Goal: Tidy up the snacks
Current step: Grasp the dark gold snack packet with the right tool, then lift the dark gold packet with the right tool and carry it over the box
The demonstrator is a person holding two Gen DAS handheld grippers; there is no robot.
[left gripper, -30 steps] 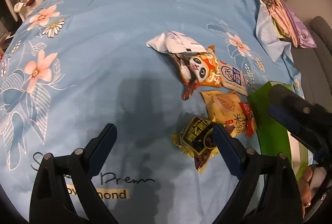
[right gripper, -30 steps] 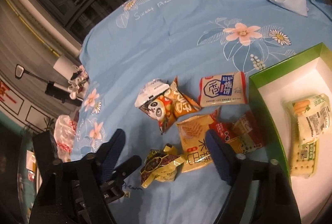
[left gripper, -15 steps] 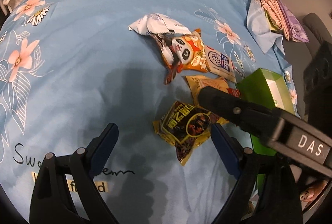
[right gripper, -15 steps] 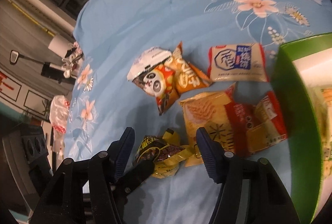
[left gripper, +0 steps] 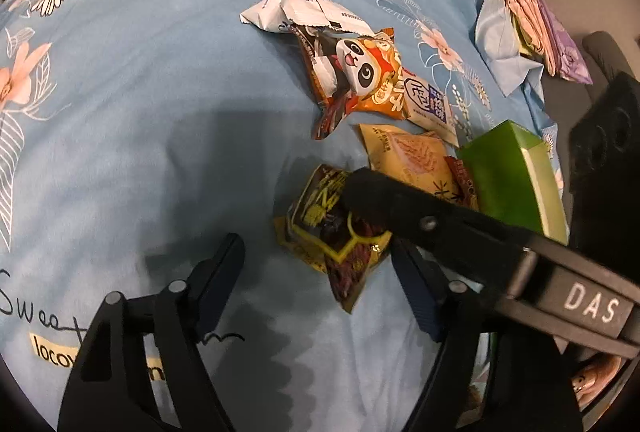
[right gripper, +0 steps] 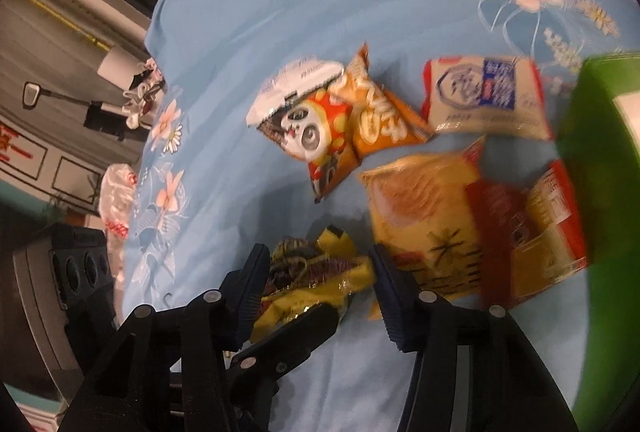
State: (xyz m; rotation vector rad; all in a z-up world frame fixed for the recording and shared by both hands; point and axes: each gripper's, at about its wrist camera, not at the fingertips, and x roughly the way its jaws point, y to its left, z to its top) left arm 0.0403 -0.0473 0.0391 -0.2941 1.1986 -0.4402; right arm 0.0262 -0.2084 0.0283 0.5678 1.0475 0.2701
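**Right wrist view: jaws closing round a yellow snack packet**

Right wrist view: the right gripper (right gripper: 316,272) points down at a blue flowered bedsheet (right gripper: 248,44). A crumpled yellow-and-dark packet (right gripper: 312,280) lies between its two fingers. The jaws have just been closing. The left finger sits against the packet's edge and the right finger is at its other end, but blur hides whether the pads press yet. The packet's long axis runs roughly across the gap, from finger to finger, so it must crumple for the jaws to pinch it.

The left gripper (left gripper: 316,268) is spread, with nothing between its pads. Its jaws have also just been narrowing. The packet (left gripper: 332,232) lies just ahead of its tips, slightly right of centre. The right gripper is the nearer of the two and looks to be the one taking the packet.

Beyond the packet lie more snacks: a panda bag (right gripper: 320,136), a white-and-blue pack (right gripper: 484,92), and a yellow pack (right gripper: 424,208) overlapping a red one (right gripper: 532,224). The green box (right gripper: 600,172) stands just right of these, likely where the snacks go.

Only the left wrist view shows one right finger (left gripper: 400,204) lying over the packet's top. Only the right wrist view shows both right fingers flanking it.
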